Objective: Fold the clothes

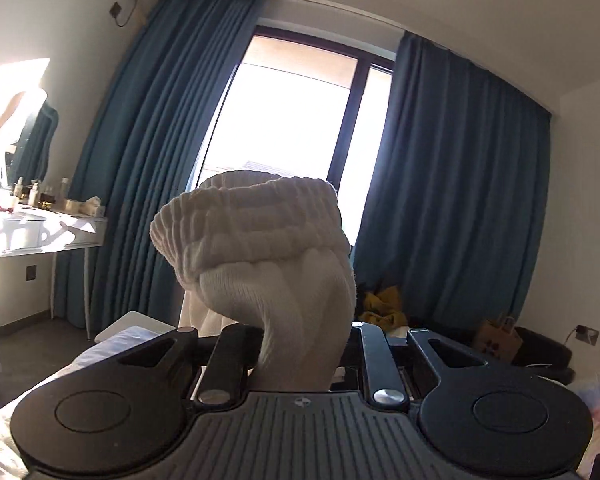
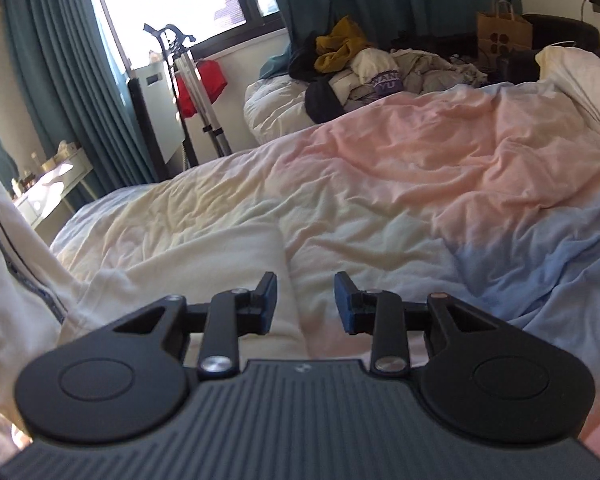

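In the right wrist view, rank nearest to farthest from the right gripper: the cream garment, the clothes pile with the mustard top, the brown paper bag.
From the right gripper:
1. Cream garment, directly under the left finger, on the bed.
2. Clothes pile, far side of the bed, centre.
3. Brown paper bag, behind the pile, upper right.

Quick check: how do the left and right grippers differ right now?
The left gripper is shut on a white ribbed garment; the right gripper is open and holds nothing. The left points up toward the window, lifting the cloth off the bed; the right is angled down over the pastel duvet. The left's pads are hidden by fabric; the right's blue pads show. Both are the same black two-finger design.
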A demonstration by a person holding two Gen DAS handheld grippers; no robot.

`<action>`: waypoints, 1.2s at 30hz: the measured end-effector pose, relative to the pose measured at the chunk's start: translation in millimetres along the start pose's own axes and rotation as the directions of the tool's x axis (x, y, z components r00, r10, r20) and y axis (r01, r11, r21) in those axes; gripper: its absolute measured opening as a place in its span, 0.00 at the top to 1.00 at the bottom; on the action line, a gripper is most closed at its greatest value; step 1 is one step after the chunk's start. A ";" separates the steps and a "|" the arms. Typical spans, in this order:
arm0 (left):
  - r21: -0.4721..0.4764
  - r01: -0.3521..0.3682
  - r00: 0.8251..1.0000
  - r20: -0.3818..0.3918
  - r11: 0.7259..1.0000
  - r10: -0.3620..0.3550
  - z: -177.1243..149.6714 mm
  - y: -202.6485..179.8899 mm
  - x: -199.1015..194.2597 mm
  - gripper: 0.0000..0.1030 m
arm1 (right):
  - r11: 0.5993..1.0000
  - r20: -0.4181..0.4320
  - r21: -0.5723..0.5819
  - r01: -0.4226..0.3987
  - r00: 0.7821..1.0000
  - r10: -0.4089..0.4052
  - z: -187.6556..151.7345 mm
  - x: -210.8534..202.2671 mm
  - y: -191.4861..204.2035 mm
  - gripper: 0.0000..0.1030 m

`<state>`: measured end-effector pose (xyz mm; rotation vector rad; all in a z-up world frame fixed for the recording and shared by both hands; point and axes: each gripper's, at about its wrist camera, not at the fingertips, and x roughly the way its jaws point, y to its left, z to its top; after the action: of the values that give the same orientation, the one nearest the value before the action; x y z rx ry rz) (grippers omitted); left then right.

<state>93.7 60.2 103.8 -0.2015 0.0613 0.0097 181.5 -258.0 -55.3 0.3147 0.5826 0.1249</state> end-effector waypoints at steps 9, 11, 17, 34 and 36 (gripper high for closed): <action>0.191 0.195 0.963 -0.222 0.962 -0.151 -90.9 -143.0 60.9 0.84 | 0.950 0.111 0.312 -0.017 0.994 -0.018 36.3 -23.5 -96.1 0.64; 0.221 0.241 0.941 -0.292 0.945 -0.171 -120.2 -168.7 70.5 0.84 | 0.937 0.111 0.349 -0.029 0.994 -0.010 36.7 -20.3 -106.2 0.64; 0.318 0.314 0.897 -0.409 0.895 -0.169 -197.6 -193.3 68.1 0.82 | 0.911 0.075 0.394 -0.121 0.992 0.099 32.7 -2.6 -115.2 0.64; 0.430 0.487 0.814 -0.539 0.760 -0.217 -229.5 -83.1 -20.7 0.14 | 0.800 -0.069 0.480 -0.360 0.893 0.444 14.6 34.8 -81.4 0.53; 0.429 0.475 0.819 -0.534 0.768 -0.208 -222.4 -68.6 -29.4 0.14 | 0.801 -0.061 0.478 -0.360 0.896 0.440 16.3 28.4 -83.8 0.53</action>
<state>52.1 -51.7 -98.2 0.3775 0.5000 -0.4396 216.5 -335.5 -84.6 0.8992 0.7066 0.4341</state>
